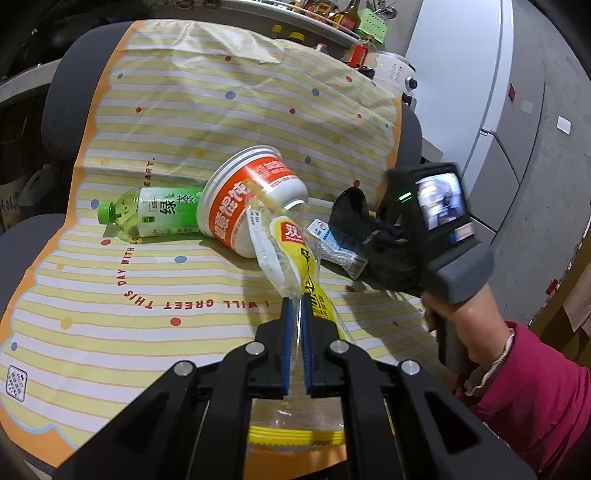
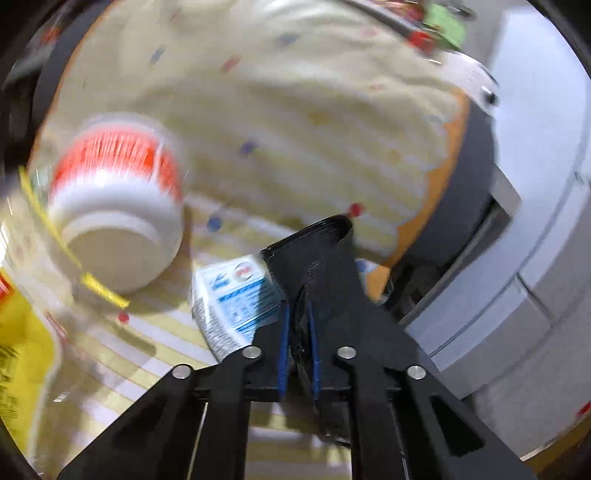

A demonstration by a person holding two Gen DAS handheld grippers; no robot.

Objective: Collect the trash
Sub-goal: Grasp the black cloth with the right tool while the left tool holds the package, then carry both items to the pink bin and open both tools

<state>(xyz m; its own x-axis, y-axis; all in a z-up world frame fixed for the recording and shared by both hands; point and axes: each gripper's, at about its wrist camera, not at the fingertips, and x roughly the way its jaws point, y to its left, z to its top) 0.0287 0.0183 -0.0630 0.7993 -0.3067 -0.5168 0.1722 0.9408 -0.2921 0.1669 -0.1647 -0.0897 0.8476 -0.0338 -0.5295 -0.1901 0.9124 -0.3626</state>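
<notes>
My left gripper (image 1: 295, 310) is shut on a clear and yellow plastic wrapper (image 1: 291, 243), which rises from the blue pads and drapes below them. Behind it an orange and white noodle cup (image 1: 251, 199) lies on its side, with a green tea bottle (image 1: 159, 214) to its left. A blue and white packet (image 1: 334, 245) lies beside the cup. In the blurred right wrist view my right gripper (image 2: 297, 325) is shut on a black plastic bag (image 2: 321, 266), just right of the packet (image 2: 236, 295) and the cup (image 2: 118, 206). The wrapper (image 2: 22, 332) shows at the left edge.
A yellow striped cloth with dots (image 1: 221, 110) covers the dark-rimmed table (image 1: 62, 110). A hand in a pink sleeve (image 1: 535, 387) holds the right tool's grey handle (image 1: 461, 266). Sauce bottles (image 1: 332, 14) and a white appliance (image 1: 395, 70) stand behind; grey cabinets (image 1: 498, 147) at the right.
</notes>
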